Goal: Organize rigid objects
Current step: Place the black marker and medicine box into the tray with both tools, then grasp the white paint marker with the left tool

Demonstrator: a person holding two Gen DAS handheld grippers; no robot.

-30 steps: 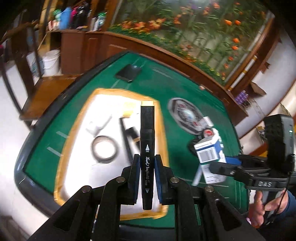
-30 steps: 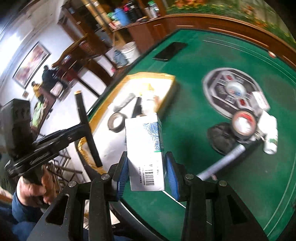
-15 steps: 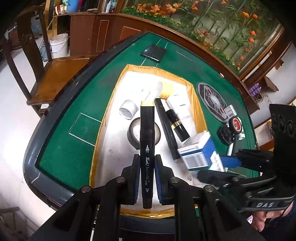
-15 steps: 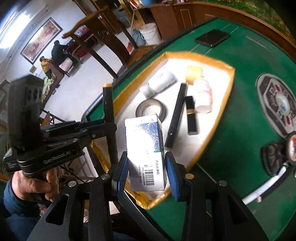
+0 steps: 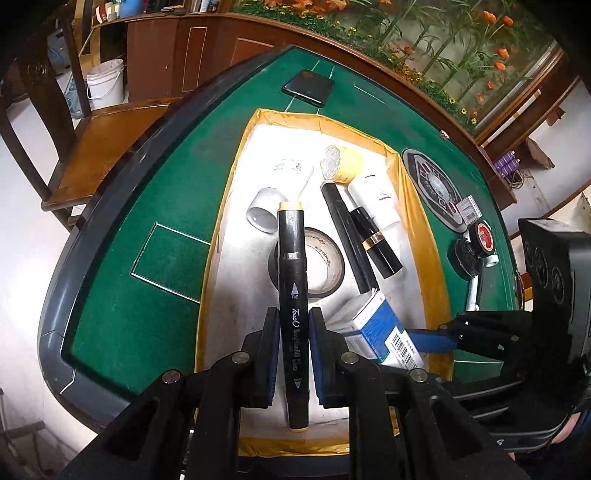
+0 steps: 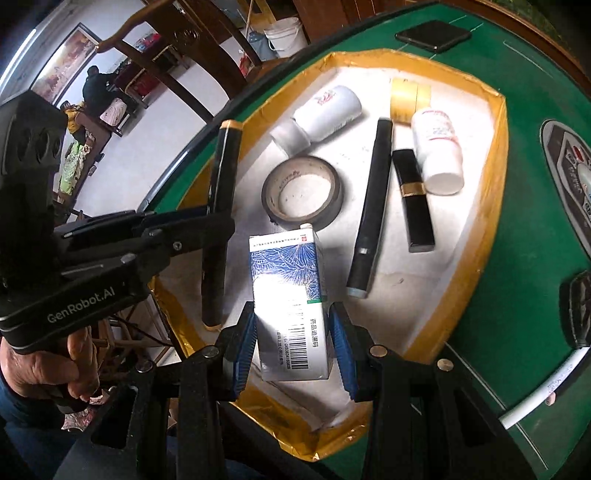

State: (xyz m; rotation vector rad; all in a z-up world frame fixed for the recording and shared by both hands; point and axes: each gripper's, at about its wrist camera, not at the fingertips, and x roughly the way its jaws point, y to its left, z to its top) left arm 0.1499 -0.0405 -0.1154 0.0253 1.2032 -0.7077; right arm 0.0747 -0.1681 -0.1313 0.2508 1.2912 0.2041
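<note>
My left gripper (image 5: 293, 332) is shut on a black marker (image 5: 291, 280) with yellow end caps, held over the near part of the yellow-rimmed white tray (image 5: 436, 288). My right gripper (image 6: 293, 343) is shut on a white-and-blue medicine box (image 6: 290, 302) with a barcode, also above the tray's (image 6: 484, 236) near end. In the right wrist view the marker (image 6: 219, 206) and the left gripper (image 6: 207, 229) hang to the left of the box. In the left wrist view the box (image 5: 376, 328) sits to the right of the marker.
Inside the tray lie a tape roll (image 6: 301, 192), a long black pen (image 6: 371, 206), a black lipstick tube (image 6: 413, 199), two white bottles (image 6: 437, 151) and a yellow tape roll (image 6: 410, 99). A phone (image 6: 432, 35) lies on the green table beyond. Small items (image 5: 480, 240) sit right of the tray.
Both grippers have come down and in over the tray, each keeping its object. The tray and its contents now fill much more of both views.
</note>
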